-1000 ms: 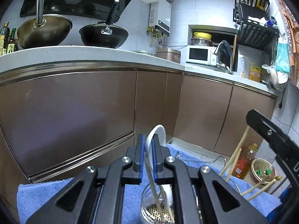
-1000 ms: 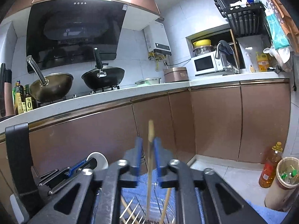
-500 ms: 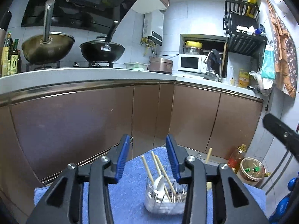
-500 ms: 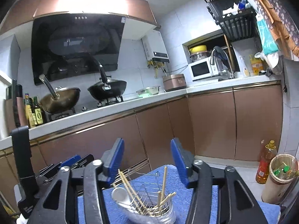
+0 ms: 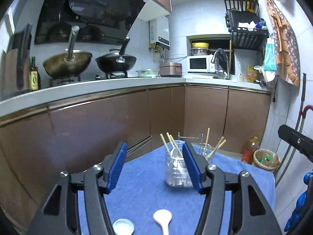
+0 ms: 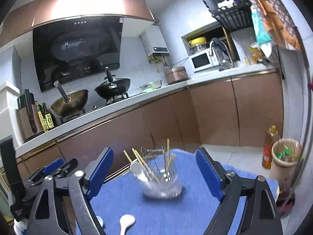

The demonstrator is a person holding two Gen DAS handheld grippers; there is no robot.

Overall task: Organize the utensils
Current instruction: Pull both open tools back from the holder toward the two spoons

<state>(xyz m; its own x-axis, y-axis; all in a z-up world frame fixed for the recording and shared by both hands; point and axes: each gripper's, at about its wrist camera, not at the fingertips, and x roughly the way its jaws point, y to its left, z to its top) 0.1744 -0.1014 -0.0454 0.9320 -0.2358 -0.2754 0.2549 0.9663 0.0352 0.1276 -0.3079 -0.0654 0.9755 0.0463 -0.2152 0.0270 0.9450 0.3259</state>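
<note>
A clear glass jar stands on a blue towel and holds several wooden chopsticks and a white spoon. In the right wrist view the jar sits between the fingers, farther off. A loose white spoon lies near the towel's front, also in the right wrist view. A small white dish lies left of it. My left gripper is open and empty, pulled back from the jar. My right gripper is open and empty above the towel.
A wire rack with more chopsticks stands behind the jar. Brown cabinets run behind the table under a white counter with two woks. An oil bottle and a bin stand on the floor at right.
Both grippers let go of what they held over the jar, opened wide and pulled back and up. The jar now looks smaller and farther away.
</note>
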